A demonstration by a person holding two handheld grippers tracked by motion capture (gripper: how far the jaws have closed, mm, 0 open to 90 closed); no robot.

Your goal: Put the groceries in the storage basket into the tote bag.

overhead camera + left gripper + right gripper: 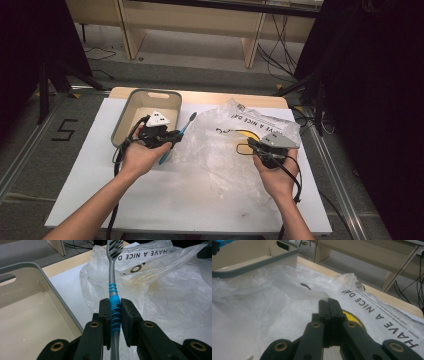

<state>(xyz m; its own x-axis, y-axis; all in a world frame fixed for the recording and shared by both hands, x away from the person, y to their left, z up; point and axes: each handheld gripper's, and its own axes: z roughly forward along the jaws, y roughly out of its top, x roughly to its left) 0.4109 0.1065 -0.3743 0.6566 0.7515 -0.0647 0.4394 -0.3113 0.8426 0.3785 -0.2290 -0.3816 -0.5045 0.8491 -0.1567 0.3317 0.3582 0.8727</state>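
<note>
Item: left gripper [115, 308], nearest the lens in its own view, 2 black jaws pinching a toothbrush [113, 293] at the blue ribbed grip. Long axis: runs straight out along the jaws, grey neck and bristle head leading away toward the plastic bag [160, 290], handle tail passing back between the jaws. In the high view the toothbrush [181, 134] lies slanted, head up and to the right, over the gap between bin [131, 102] and bag [227, 145]. Bin: beige, grey rim, its interior apparently bare, just beside the left gripper [175, 137] on its left; the near wall [60, 307] stands close under the jaws. Judged next move: swing the brush left over that rim and lower it in, keeping the long axis along the bin's length so head and tail clear the walls. Right gripper [329, 311]: 2 jaws pressed together, seemingly nipping a fold of the bag near the printed lettering, well right of the bin. Nearer hand to bin: left.
</note>
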